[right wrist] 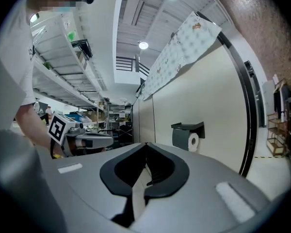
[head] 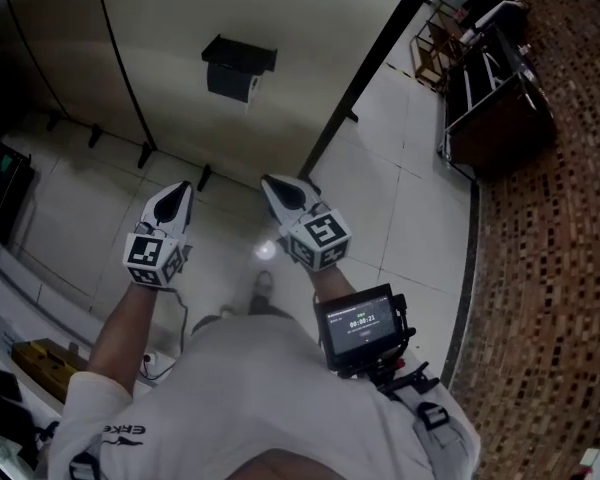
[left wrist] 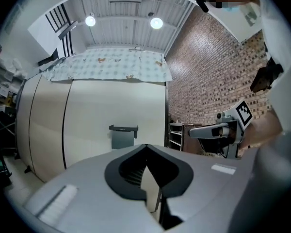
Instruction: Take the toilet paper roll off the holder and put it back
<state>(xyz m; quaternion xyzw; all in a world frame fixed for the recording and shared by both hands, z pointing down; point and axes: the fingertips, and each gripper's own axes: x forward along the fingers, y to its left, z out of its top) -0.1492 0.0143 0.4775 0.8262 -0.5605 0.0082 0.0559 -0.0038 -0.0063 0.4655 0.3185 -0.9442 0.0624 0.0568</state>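
Pale floor (head: pixel 400 183) tiles run up to a curved beige wall (head: pixel 180 38) split by thin black seams and standing on small black feet (head: pixel 145 154). A patterned cloth (left wrist: pixel 106 64) lies over the wall's top. To the right the wall ends in a black edge strip (head: pixel 365 63). Past that are brown brickwork and a dark rack (head: pixel 495 93). Crowded shelves (right wrist: pixel 63 47) line the left side of the room.

The holder (head: pixel 238 66), a dark bracket with a flat lid, is fixed to the wall. The roll (right wrist: pixel 193 141) hangs in it under the lid. The roll's long axis lies level and runs along the wall. Its open core end faces right, toward the black strip.

The person stands back from the wall with both arms out in front. The left tongs (head: pixel 181 195) are pressed together with nothing between them. The right tongs (head: pixel 276 189) are also pressed together and empty. Both point toward the wall, near each other but apart, and both are well apart from the holder.

Bare tiles lie between the person and the wall. The wall around the holder is plain. The nearest edge to it is the black strip on its right.
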